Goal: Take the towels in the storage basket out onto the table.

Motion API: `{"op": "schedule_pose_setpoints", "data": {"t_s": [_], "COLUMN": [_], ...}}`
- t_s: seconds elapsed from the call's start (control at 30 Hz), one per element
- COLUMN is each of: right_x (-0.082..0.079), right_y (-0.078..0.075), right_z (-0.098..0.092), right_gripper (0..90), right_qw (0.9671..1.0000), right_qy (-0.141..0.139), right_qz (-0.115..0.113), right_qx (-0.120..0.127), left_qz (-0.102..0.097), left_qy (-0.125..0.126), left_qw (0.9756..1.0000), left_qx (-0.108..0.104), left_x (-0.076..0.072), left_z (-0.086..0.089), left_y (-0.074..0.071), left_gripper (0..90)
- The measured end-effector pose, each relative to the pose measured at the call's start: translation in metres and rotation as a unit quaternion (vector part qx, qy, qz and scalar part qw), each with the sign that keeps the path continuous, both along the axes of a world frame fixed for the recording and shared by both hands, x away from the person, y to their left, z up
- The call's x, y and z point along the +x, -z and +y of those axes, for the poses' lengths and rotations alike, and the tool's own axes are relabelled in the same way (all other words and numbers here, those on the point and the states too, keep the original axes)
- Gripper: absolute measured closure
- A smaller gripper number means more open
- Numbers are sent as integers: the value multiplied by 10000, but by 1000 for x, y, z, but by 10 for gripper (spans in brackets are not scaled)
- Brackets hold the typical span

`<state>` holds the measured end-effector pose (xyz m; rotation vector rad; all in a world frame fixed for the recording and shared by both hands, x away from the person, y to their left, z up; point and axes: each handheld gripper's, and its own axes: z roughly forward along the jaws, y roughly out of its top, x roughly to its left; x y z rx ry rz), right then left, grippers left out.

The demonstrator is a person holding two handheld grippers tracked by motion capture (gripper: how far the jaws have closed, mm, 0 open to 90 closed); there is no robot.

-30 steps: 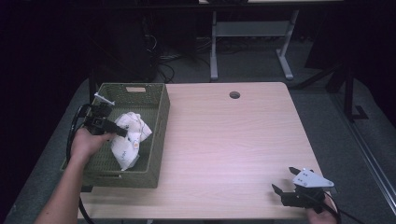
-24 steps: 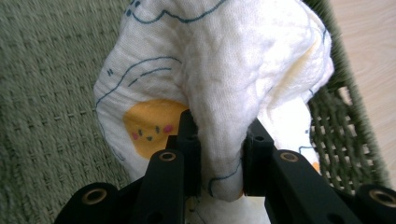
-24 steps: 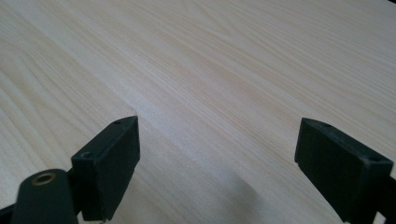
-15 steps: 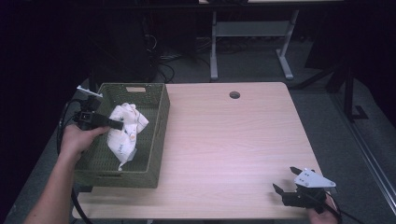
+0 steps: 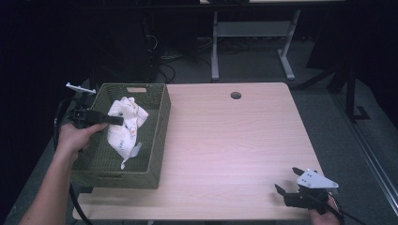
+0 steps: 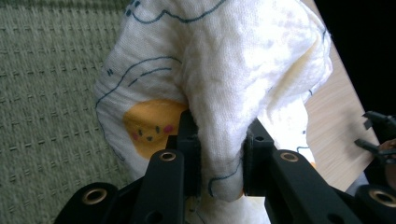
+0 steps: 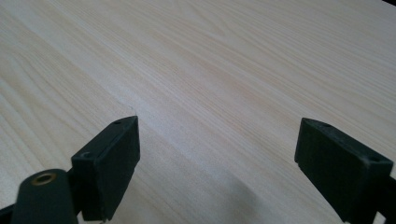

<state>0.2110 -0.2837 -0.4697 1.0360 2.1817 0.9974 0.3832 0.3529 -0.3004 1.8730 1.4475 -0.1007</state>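
Since a second ago the left gripper (image 5: 115, 120) has lifted the white printed cloth (image 5: 124, 129) higher and drawn it toward the basket's left wall, while the right gripper (image 5: 287, 180) has kept its place at the table's near right corner.

In the high view the cloth hangs inside the green woven basket (image 5: 157, 140), pinched at its upper left by the left gripper, which reaches in level over the basket's left rim from the person's left hand (image 5: 75, 138). The cloth's loose end trails down toward the basket floor. The basket stands on the left end of the light wooden table (image 5: 225, 136); a round cable hole (image 5: 235, 95) sits near the table's far edge. Beyond lie a dark carpeted floor, a grey metal frame (image 5: 253, 42) and loose cables.

In the left gripper view the jaws are clamped on a thick fold of the cloth (image 6: 219, 84), which bulges above them and carries blue lines and a small orange face. The basket's weave (image 6: 46, 93) lies behind at left, the table at right.

In the right gripper view the jaws stand wide apart with nothing between them, just above bare wood (image 7: 224, 70).
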Motion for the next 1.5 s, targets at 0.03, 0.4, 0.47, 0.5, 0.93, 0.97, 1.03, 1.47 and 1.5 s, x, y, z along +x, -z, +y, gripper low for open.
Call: {"op": "schedule_pose_setpoints", "data": {"t_s": [0.03,0.4,0.47,0.5,0.93,0.97,1.03,1.47,1.5], "right_x": [0,1,1,1,-1,-1,-1,-1,-1], "right_y": [0,1,1,1,0,-1,-1,-1,-1], "right_z": [0,0,0,0,0,0,1,0,0], "right_gripper": [137,137,137,137,137,137,137,137,137], "right_qw": [10000,10000,10000,10000,10000,10000,10000,10000,10000], "right_qy": [-1,21,34,35,32,16,2,-21,-20], "right_qz": [-8,-3,-12,-14,-50,-68,-68,-63,-69], "right_qx": [-2,-11,-14,-12,9,9,3,12,16], "left_qz": [-19,-222,-234,-247,-156,-131,-103,-94,-89], "left_qy": [-19,280,370,404,888,931,967,1195,1181], "left_qw": [10000,9983,9975,9973,9939,9936,9934,9915,9915], "left_qx": [-71,-470,-549,-556,-630,-626,-611,-512,-543], "left_x": [0,0,-1,-1,3,4,5,8,8], "left_z": [-1,-23,-27,-30,-79,-82,-89,-115,-117], "left_y": [-2,-21,-25,-26,-20,-18,-15,-10,-10], "left_gripper": [734,734,734,734,730,730,730,729,729]}}
